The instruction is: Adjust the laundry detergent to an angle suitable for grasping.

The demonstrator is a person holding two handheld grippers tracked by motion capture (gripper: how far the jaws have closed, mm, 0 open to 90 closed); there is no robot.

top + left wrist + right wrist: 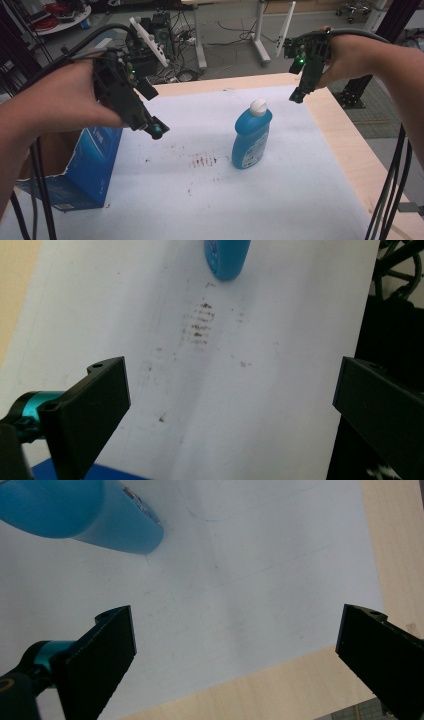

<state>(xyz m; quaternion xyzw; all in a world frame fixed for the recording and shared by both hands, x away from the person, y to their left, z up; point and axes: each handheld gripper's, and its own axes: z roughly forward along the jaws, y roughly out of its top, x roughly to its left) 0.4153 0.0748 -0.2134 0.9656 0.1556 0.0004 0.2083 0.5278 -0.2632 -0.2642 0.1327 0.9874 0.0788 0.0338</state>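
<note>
The blue bottle (251, 137) is left standing untouched on the white sheet (210, 200). Both the left gripper (155, 129) and right gripper (297, 96) are held wide open above it, so grasping is judged not yet begun.

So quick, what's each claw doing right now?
Left claw: open, holding nothing, above the white sheet.
Right claw: open, holding nothing, near the blue plastic bottle.

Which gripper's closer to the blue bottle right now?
Right, by a small margin, judging from the high view. The right gripper hangs just up and right of the blue bottle; the left gripper hovers farther off to its left, near the blue box. Both open, neither touching.
</note>
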